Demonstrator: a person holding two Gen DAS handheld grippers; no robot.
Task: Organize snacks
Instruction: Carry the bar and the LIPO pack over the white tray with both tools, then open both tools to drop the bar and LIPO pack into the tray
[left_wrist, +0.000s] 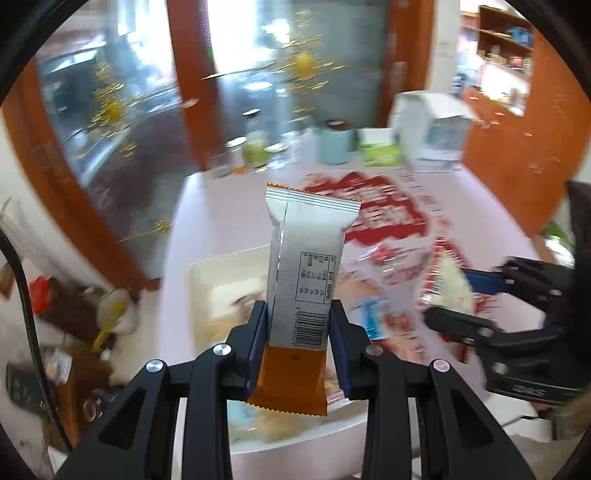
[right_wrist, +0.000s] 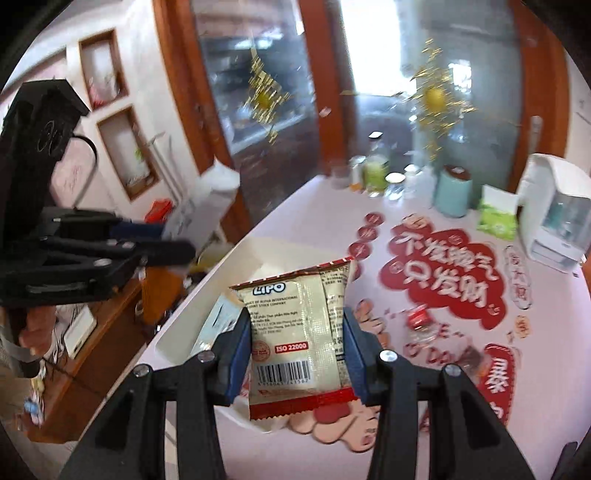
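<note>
Over the table (left_wrist: 221, 206), a silver-orange snack bar (left_wrist: 301, 288), barcode showing.

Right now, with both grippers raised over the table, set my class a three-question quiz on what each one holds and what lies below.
1. True or false: the left gripper is shut on a silver and orange snack bar.
2. Which packet is in the right gripper? A) a green pouch B) a cream and red LIPO packet C) a blue tin
3. Fill in: below both held snacks lies a white ____ on the table.

Key: 1 true; 2 B; 3 tray. The tray's contents are too blurred to name.
</note>
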